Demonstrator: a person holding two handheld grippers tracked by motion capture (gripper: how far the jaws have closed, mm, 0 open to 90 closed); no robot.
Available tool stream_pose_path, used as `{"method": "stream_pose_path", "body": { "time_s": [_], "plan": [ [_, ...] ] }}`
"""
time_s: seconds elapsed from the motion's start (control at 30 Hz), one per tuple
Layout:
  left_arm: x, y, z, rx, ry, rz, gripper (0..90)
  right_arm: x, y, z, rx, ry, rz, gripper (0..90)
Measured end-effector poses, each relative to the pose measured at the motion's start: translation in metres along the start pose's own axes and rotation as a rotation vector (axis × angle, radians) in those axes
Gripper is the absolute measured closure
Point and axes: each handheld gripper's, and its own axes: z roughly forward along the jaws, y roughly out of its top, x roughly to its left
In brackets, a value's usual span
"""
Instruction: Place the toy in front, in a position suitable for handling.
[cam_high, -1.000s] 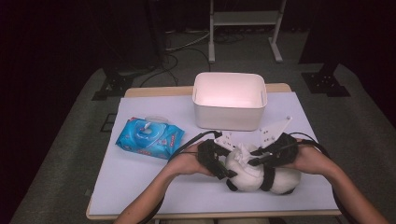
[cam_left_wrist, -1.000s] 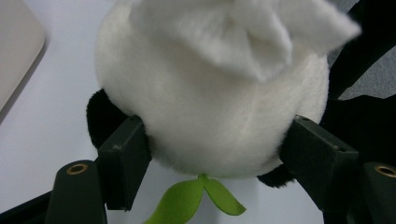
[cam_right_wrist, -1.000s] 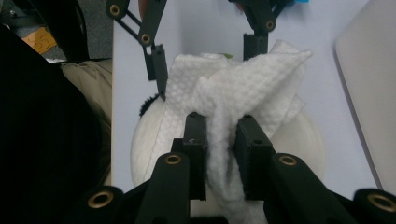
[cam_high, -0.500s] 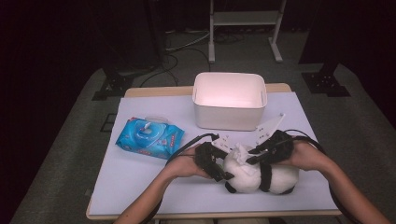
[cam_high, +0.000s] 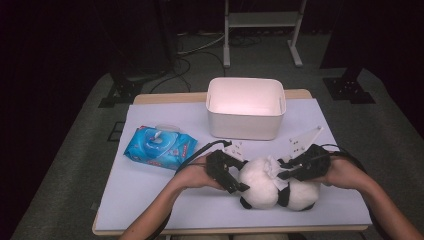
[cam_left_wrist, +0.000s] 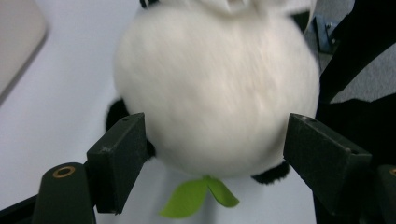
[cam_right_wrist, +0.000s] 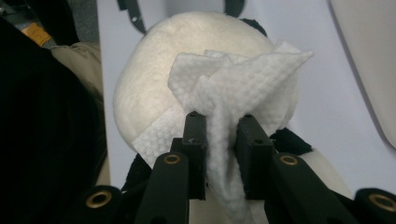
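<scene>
A white plush panda (cam_high: 260, 192) with black limbs lies on the table near the front edge. My left gripper (cam_high: 240, 187) holds it from the left. In the left gripper view the panda's round white body (cam_left_wrist: 215, 84) sits between the two pads (cam_left_wrist: 116, 158), which touch the fur on both sides. The jaws of this left gripper (cam_left_wrist: 217, 140) have just been opening a little. My right gripper (cam_high: 281, 175) comes in from the right, shut on a crumpled white wipe (cam_right_wrist: 243, 74). That gripper (cam_right_wrist: 219, 126) presses the wipe onto the panda's fur (cam_right_wrist: 144, 84).
A white plastic bin (cam_high: 245, 107) stands behind the panda at mid table. A blue pack of wet wipes (cam_high: 160, 145) lies to the left. A green tag (cam_left_wrist: 196, 200) sticks out under the panda. The pale table top (cam_high: 150, 200) ends just below the hands.
The right gripper has shifted a little across the panda with the wipe in it. The left hand and the panda have stayed where they were.
</scene>
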Motion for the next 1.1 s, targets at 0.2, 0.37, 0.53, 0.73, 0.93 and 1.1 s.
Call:
{"method": "stream_pose_path", "body": {
  "time_s": [0.2, 0.37, 0.53, 0.73, 0.93, 1.1],
  "plan": [
    [0.001, 0.002, 0.003, 0.001, -0.010, -0.008, 18.3, 0.012, 0.003, 0.002, 0.014, 0.001, -0.037, 74.9],
    [0.000, -0.005, 0.010, 0.000, -0.052, -0.002, 28.2, 0.022, 0.003, 0.004, 0.003, 0.010, -0.060, 74.9],
    [-0.001, -0.009, 0.011, -0.013, -0.047, -0.007, 30.5, 0.024, 0.013, 0.005, 0.015, 0.009, -0.083, 74.9],
    [-0.002, -0.008, 0.012, -0.011, -0.042, 0.005, 31.2, 0.024, 0.034, 0.018, 0.030, 0.023, -0.121, 74.9],
    [-0.003, -0.007, 0.012, -0.016, -0.041, 0.003, 31.3, 0.017, 0.058, 0.034, 0.044, 0.048, -0.144, 74.9],
    [-0.003, -0.010, 0.011, -0.028, -0.039, 0.000, 31.2, 0.013, 0.063, 0.040, 0.046, 0.058, -0.140, 75.0]
  ]
}}
